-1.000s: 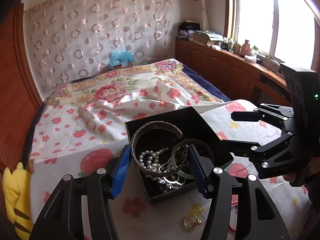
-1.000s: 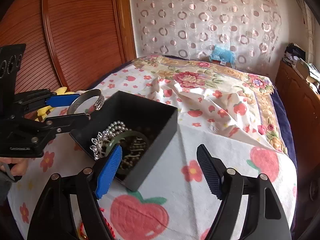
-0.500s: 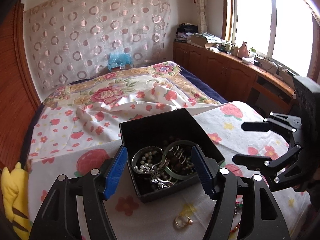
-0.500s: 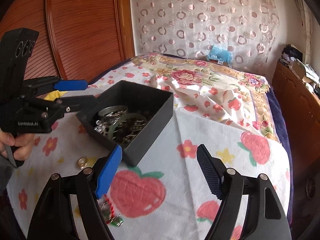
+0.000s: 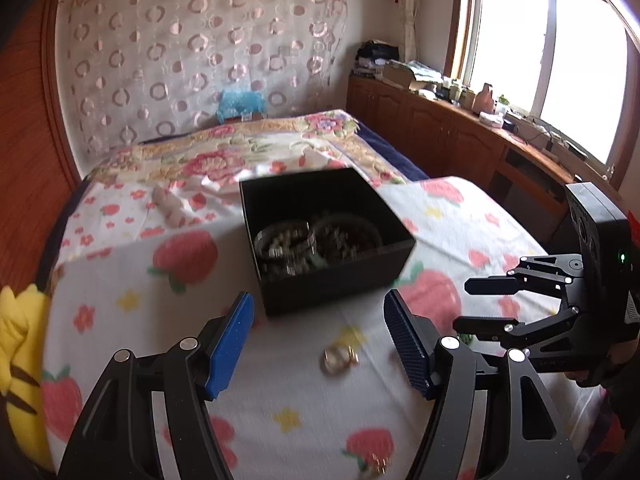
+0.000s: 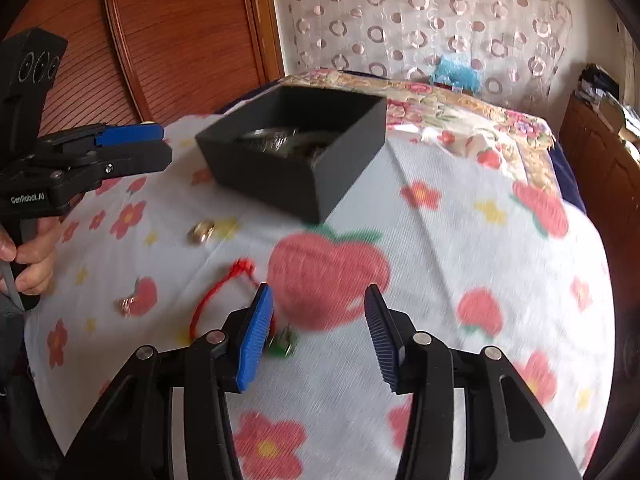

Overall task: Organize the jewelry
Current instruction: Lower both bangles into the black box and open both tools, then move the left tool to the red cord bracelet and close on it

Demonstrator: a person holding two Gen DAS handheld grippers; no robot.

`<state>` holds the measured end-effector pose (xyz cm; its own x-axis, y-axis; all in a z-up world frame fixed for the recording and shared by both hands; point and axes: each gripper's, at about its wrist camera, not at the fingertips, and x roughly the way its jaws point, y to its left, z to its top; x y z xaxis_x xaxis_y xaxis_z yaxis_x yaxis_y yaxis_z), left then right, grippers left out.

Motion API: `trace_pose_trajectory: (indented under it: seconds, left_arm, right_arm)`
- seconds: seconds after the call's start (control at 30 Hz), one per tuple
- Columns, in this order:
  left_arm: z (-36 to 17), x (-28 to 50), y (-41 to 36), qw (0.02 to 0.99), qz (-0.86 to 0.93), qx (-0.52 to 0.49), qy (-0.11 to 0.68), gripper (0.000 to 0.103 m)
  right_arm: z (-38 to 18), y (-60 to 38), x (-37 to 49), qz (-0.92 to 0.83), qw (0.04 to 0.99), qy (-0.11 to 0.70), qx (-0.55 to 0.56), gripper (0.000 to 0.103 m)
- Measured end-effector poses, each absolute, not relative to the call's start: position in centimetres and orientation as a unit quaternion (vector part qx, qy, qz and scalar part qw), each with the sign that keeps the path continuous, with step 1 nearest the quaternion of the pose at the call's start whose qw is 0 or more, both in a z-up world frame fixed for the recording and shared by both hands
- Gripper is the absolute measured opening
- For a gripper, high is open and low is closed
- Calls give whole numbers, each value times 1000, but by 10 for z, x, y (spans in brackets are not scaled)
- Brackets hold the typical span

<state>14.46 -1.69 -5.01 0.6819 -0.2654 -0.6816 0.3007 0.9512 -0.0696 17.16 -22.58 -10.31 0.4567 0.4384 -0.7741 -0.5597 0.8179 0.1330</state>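
Left wrist view: the left gripper (image 5: 318, 334) hangs over a white cloth printed with red strawberries and flowers (image 5: 132, 296), jaws spread, nothing between the blue pads. A small gold-coloured ring (image 5: 338, 360) lies on the cloth in the gap between the fingers, untouched. Beyond it stands an open black rectangular box (image 5: 332, 276) holding a blurred heap of bangles and bead strands (image 5: 310, 242). The right gripper (image 5: 476, 306) shows at the right edge, black fingers parted, empty.

Right wrist view: the right gripper (image 6: 318, 338) points down at the cloth; its jaws have just been closing but stand parted, with only fabric between the pads. A red cord loop (image 6: 224, 296) lies just left of the left finger, and a small green piece (image 6: 284, 346) sits partly hidden beside that finger; contact cannot be told. A small silver-toned item (image 6: 128, 304) lies further left on a strawberry print. The gold ring rests near the box's front corner. A hand (image 6: 28, 256) grips the left gripper's handle at the left edge.

A yellow plush toy (image 5: 20, 364) sits at the bed's left side.
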Motion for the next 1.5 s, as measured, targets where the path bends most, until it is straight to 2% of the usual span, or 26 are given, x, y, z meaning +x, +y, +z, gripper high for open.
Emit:
trace_pose_trajectory:
  seconds: [0.27,0.7,0.8,0.87,1.03,1.13,1.5]
  left_arm:
    - [-65,108,-20,911,-153,19,384,65]
    - [-80,100,-60,898,-180,39,400,65]
    - [-83,107,-69,894,-185,49,405,58]
    - [-86,114,-74,891,-186,53,412,48]
    - [-93,133,-84,882,-187,63,428,40]
    - [-95,138,-93,879,-185,88,430,28]
    - [-104,153,-102,870,-182,112,445,22]
  right_arm:
    - [-105,-230,138,285,854,429,-72,50]
    - [-97,-266,107,264,868,419,-49,50]
    - [-97,-271,101,264,869,416,-45,50]
    - [-97,-272,98,263,870,414,-42,50]
    - [-93,-272,91,269,872,407,-35,50]
    - [-92,-272,88,273,873,404,-33,50]
    - [-88,-273,73,268,878,393,-42,50]
